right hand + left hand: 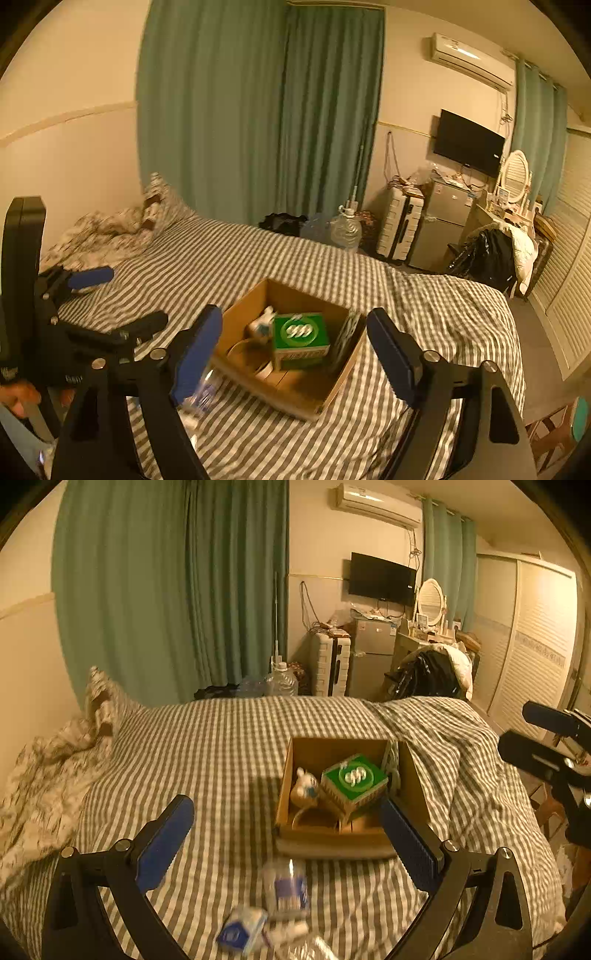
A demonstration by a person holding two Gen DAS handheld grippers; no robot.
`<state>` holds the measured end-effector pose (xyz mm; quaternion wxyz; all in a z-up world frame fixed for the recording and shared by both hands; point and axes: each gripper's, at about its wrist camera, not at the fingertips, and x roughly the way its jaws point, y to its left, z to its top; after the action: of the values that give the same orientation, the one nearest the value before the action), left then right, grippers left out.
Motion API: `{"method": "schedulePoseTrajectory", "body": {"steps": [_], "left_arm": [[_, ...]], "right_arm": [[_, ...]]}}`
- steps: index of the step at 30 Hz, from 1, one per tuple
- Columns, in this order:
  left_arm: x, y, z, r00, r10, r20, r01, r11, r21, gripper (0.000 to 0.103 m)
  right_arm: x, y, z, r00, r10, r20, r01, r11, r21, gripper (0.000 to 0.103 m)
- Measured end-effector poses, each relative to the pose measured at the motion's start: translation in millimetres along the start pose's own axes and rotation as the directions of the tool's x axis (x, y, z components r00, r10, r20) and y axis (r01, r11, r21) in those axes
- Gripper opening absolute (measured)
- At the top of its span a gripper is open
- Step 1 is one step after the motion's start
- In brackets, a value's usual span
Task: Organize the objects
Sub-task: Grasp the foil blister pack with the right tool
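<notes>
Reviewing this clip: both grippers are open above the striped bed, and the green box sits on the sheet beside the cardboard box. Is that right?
Not quite. The green box is inside the cardboard box, not beside it, as the left wrist view shows. The rest holds: the left gripper and right gripper are both open above the striped bed.

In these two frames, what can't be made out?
- Loose packets near the cardboard box: motion-blurred in the left wrist view, labels unreadable.
- Box floor under the green box: hidden in both views.
- Clear item in the right wrist view: blurred, partly behind the right hand-held gripper finger.
</notes>
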<state>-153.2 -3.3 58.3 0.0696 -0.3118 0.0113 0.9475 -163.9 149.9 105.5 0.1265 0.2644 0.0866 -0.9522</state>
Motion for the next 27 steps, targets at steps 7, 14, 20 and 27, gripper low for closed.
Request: {"method": "schedulePoseTrajectory", "body": {"steps": [7,14,20,27], "left_arm": [[-24,36,-78,0.997,0.046,-0.065,-0.051,0.996,-0.073,0.103],[6,63,-151,0.976,0.108,-0.19,-0.135,0.981,-0.14,0.103],[27,65,-179,0.953,0.186,-0.24,-0.21,0.974,-0.079,0.103],[40,71,-184,0.939,0.204,-0.275,-0.231,0.971,-0.068,0.103]], "right_arm": [[-18,42,-61,0.997,0.066,-0.043,-0.066,0.998,0.007,0.091],[24,93,-141,0.985,0.122,-0.122,-0.121,0.992,0.022,0.091],[90,129,-197,0.937,0.149,-0.315,-0.162,0.987,-0.015,0.091],[141,148,-233,0.881,0.163,-0.445,-0.177,0.984,0.009,0.091]]}}
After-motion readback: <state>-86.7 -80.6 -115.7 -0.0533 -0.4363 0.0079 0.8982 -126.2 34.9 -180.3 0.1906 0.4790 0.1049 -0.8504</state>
